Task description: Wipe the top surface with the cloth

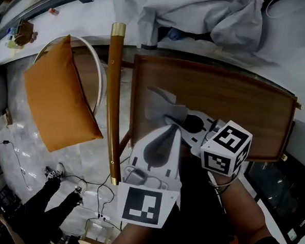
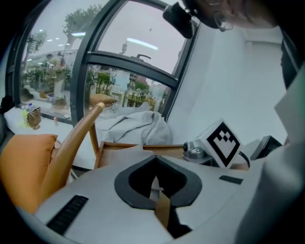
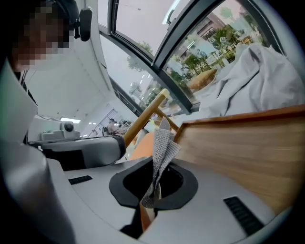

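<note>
The top surface is a brown wooden table top (image 1: 234, 103) with a raised rim, lying right of centre in the head view. A grey knitted cloth (image 1: 163, 107) hangs over its near left part. My right gripper (image 1: 188, 123) is shut on that cloth; in the right gripper view the cloth (image 3: 162, 152) rises out of the pinched jaws of the right gripper (image 3: 151, 198), with the table top (image 3: 248, 147) close at the right. My left gripper (image 1: 169, 129) sits just left of it, jaws together, holding nothing I can make out. In its own view the left gripper (image 2: 156, 188) faces the table top's rim (image 2: 119, 144).
A wooden chair rail (image 1: 115, 95) with a brass end runs along the table's left side. An orange cushion (image 1: 58, 96) lies on the round chair farther left. A heap of pale grey fabric (image 1: 197, 13) lies beyond the table. A person's legs (image 1: 44, 203) show on the floor at lower left.
</note>
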